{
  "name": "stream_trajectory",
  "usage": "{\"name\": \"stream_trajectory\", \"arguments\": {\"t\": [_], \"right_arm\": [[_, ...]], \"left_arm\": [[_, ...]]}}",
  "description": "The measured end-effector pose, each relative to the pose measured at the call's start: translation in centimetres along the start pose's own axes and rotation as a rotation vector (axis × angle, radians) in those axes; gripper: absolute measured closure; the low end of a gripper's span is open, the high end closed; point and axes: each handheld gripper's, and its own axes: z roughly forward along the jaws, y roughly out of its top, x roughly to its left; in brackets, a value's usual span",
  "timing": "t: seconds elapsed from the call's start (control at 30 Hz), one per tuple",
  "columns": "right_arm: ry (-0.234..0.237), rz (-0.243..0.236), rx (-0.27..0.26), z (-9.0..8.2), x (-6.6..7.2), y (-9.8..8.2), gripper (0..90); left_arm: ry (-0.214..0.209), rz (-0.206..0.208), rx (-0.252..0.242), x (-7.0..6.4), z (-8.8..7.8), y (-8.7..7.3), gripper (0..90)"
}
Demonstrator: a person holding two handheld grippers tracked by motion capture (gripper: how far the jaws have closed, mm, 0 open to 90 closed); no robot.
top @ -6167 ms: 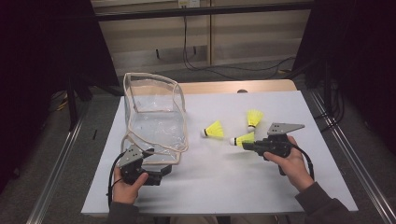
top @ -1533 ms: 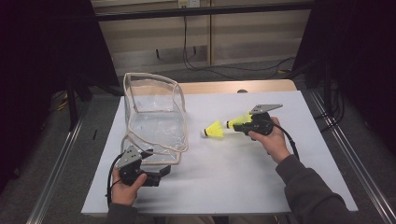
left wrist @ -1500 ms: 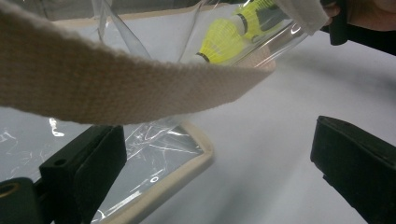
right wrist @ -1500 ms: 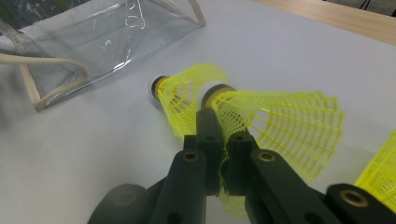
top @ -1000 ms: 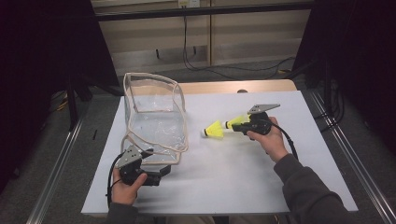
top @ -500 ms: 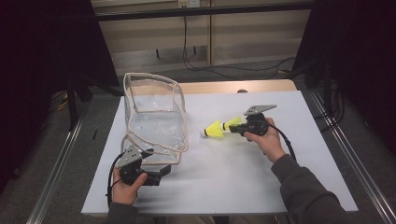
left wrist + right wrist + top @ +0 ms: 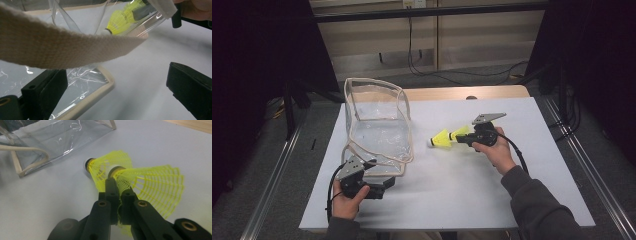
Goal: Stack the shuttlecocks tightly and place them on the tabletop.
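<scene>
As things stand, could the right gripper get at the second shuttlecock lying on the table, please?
Probably not yet: the right gripper is shut on one shuttlecock, so its jaws are occupied, though the other shuttlecock lies just ahead, unobstructed.

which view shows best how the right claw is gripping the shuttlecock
The right gripper view: the right claw is shut on the held shuttlecock, pinching its yellow skirt close up. The high view shows it small at the claw's tip. The left gripper view shows yellow shuttlecocks through the clear bag, blurred.

A white table (image 7: 452, 190) stands on grey floor (image 7: 287, 170), with black cables (image 7: 422, 62) beyond it.
</scene>
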Motion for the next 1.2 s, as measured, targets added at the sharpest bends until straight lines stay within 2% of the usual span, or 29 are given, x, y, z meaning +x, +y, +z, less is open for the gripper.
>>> {"name": "stream_trajectory", "arguments": {"t": [0.33, 0.67, 1.2], "right_arm": [[0.006, -0.01, 0.004, 0.35, 0.16, 0.04, 87.8], [0.012, 0.007, -0.002, 0.51, 0.07, -0.03, 87.8], [0.024, 0.002, 0.001, 0.89, 0.5, 0.01, 87.8]], "left_arm": [[0.0, 0.001, 0.003, 0.02, -0.03, 0.02, 3.6], [0.001, 0.001, 0.003, 0.03, -0.04, 0.02, 3.6], [0.001, 0.003, 0.002, 0.04, -0.06, 0.03, 3.6]]}}
